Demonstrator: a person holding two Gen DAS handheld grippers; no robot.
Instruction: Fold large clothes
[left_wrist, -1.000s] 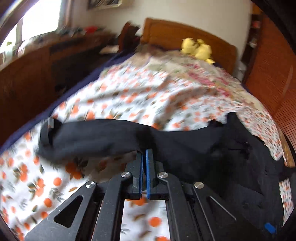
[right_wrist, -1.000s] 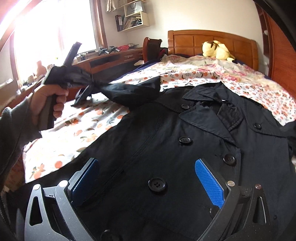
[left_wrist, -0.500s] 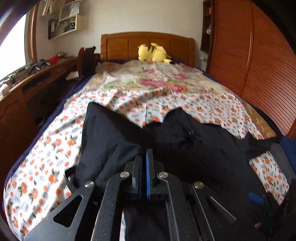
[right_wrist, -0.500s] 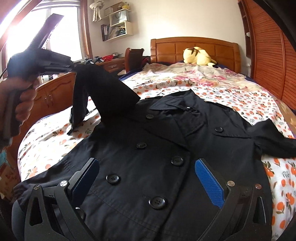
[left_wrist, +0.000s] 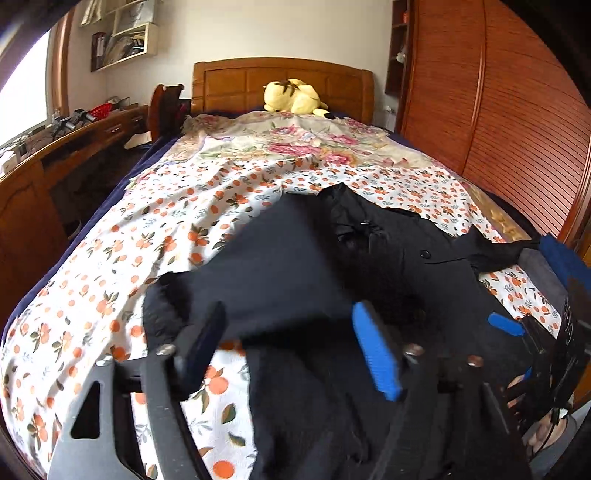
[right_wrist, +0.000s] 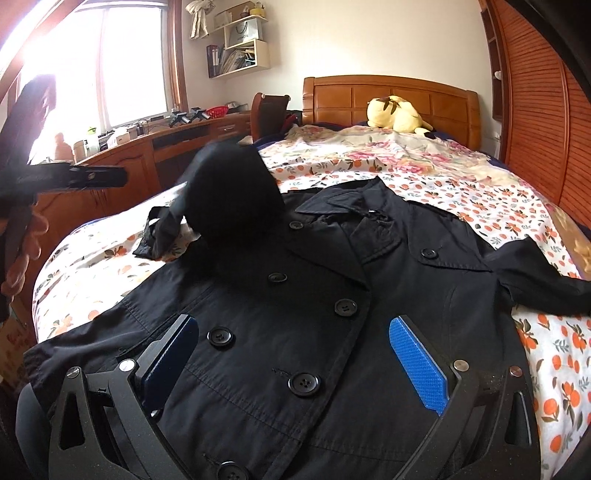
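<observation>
A black double-breasted coat (right_wrist: 332, 314) lies face up on the bed, collar toward the headboard. Its left sleeve (right_wrist: 229, 199) hangs in the air, folding over the coat's chest; in the left wrist view the sleeve (left_wrist: 273, 273) sits just beyond my open fingers. My left gripper (left_wrist: 291, 350) is open and holds nothing; it also shows at the left of the right wrist view (right_wrist: 122, 176). My right gripper (right_wrist: 291, 362) is open, low over the coat's buttoned front. The right sleeve (right_wrist: 535, 277) lies spread out to the right.
The bed has an orange-print sheet (left_wrist: 166, 229) and a floral blanket (right_wrist: 406, 155) farther up. A yellow plush toy (right_wrist: 397, 114) lies by the wooden headboard. A wooden desk (right_wrist: 155, 147) runs along the left, slatted wardrobe doors (left_wrist: 517, 110) along the right.
My left gripper has opened and let go of the sleeve, which now drops over the coat's front. The right gripper stays open over the coat.
</observation>
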